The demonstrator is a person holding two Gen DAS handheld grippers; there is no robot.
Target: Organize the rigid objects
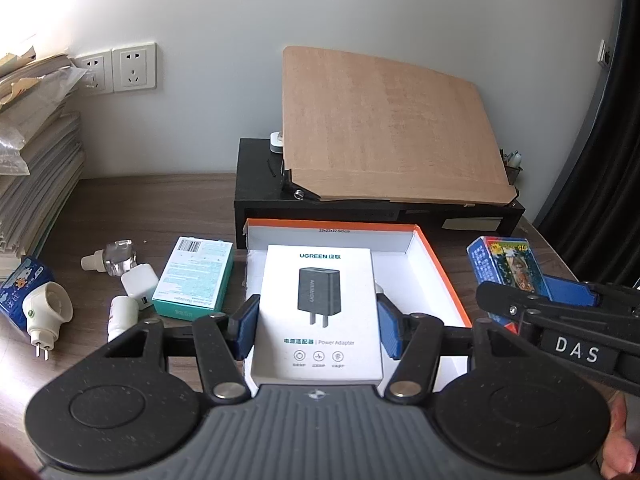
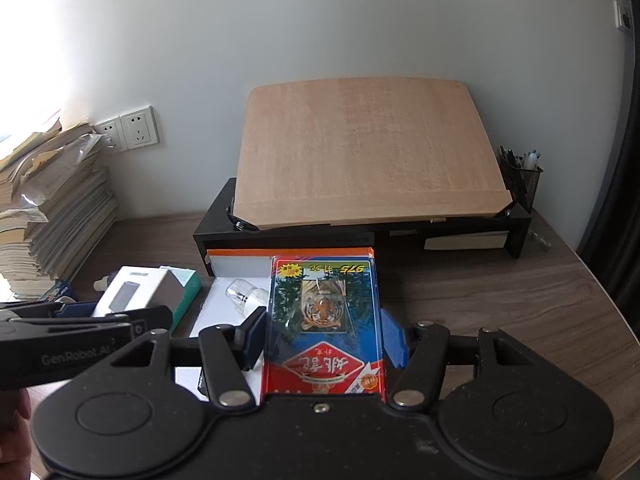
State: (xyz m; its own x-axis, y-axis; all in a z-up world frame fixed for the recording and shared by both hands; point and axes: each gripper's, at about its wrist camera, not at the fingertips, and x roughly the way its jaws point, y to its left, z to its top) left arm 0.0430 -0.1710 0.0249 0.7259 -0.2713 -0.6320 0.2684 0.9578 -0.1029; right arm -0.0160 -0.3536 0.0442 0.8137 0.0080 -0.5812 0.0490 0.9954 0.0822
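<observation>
The left gripper (image 1: 318, 330) clamps a white adapter box (image 1: 319, 310) by its long sides, long axis running away from the camera, above the open orange-rimmed box (image 1: 438, 264). The right gripper (image 2: 324, 340) clamps a tiger-printed card box (image 2: 324, 320) the same way, print upside down. Only the right view shows a clear bottle (image 2: 246, 296) in the orange-rimmed box; each held box's near end is hidden.
</observation>
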